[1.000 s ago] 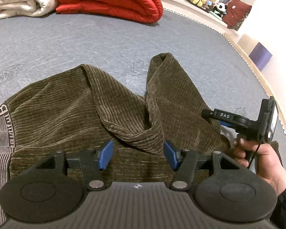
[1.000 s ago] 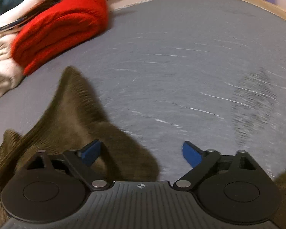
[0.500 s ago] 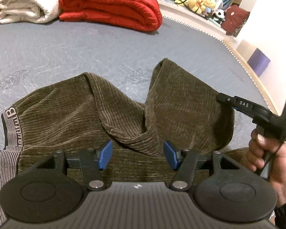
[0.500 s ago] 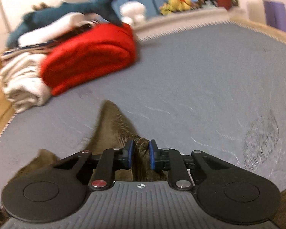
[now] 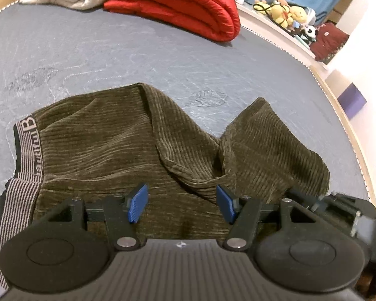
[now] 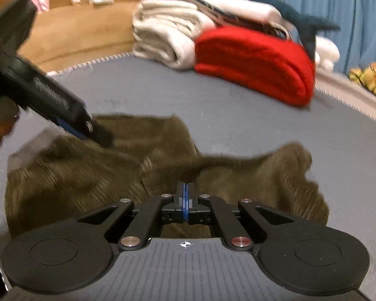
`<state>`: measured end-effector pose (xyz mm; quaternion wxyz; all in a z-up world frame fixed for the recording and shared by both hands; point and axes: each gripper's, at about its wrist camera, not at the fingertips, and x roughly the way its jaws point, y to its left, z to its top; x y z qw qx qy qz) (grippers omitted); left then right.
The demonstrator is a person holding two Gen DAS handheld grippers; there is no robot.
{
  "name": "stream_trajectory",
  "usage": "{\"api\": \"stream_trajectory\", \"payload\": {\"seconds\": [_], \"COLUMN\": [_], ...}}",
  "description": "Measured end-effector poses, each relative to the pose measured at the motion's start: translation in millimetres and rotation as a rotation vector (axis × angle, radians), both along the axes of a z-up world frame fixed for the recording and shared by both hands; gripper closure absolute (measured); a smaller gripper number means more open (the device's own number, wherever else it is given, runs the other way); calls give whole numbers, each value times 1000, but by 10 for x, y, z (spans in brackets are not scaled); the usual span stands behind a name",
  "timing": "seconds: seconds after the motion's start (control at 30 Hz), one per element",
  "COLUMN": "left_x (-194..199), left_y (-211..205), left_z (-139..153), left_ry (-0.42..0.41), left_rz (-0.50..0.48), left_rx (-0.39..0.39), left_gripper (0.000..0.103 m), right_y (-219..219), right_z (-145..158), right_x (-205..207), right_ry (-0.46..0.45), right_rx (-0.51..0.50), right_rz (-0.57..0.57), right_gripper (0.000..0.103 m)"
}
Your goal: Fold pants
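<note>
The left gripper (image 5: 181,207) hovers spread above the pants (image 5: 107,150). The right gripper (image 6: 186,200) is pressed together; motion blur and its own frame hide whether cloth is pinched.

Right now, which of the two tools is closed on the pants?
The right tool: its blue pads are pressed together on the olive-brown corduroy pants. The left tool hovers with pads wide apart.

The left gripper (image 5: 180,205) hovers low over the pants (image 5: 117,150), blue pads spread wide apart. The right gripper (image 6: 186,202) sits at the pants' right edge, pads pressed together.
</note>
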<state>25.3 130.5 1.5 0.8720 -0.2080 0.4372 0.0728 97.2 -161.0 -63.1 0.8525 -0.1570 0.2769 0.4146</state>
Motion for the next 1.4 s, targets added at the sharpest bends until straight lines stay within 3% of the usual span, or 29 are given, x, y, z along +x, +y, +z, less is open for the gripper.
{"api": "stream_trajectory", "payload": {"seconds": [0.1, 0.27, 0.37, 0.53, 0.6, 0.77, 0.87, 0.9, 0.93, 1.0, 1.03, 1.13, 1.2, 1.33, 1.4], "left_x": [-7, 58, 133, 224, 253, 299, 303, 308, 310, 314, 313, 292, 284, 274, 267], "left_y": [48, 57, 6, -25, -20, 11, 16, 22, 28, 39, 49, 76, 86, 104, 114], "left_z": [32, 27, -31, -153, -194, -270, -292, -291, -295, -285, -275, -221, -183, -147, -149], "left_ry": [-9, -8, 5, 29, 37, 56, 62, 62, 62, 56, 50, 8, -12, -37, -37], "left_rz": [4, 11, -5, -3, -2, 0, 1, 2, 2, 5, 8, 17, 17, 25, 25], "left_rx": [-16, -12, 1, 11, 14, 25, 30, 29, 28, 24, 21, -15, -37, -70, -75], "left_gripper": [37, 37, 37, 37, 37, 36, 36, 36, 36, 36, 36, 36, 36, 36, 36], "right_y": [-262, -1059, -1317, -1366, -1353, -1203, -1037, -957, -886, -743, -667, -405, -293, -88, 63], "right_z": [48, -44, -335, -749, -841, -927, -979, -966, -947, -805, -702, -313, -135, 8, 16], "right_x": [295, 952, 1215, 1490, 1550, 1727, 1841, 1853, 1829, 1772, 1735, 1524, 1342, 1097, 957], "right_ry": [76, 277, 426, 696, 785, 834, 873, 874, 858, 772, 702, 462, 370, 408, 388], "right_rx": [138, 481, 542, 636, 721, 756, 738, 714, 685, 599, 553, 431, 407, 425, 361], "right_rz": [-189, -634, -788, -818, -810, -784, -719, -675, -628, -595, -581, -481, -363, -84, 42], "right_gripper": [97, 67, 59, 32, 29, 22, 27, 43, 70, 77, 97, 98, 103, 103, 103]}}
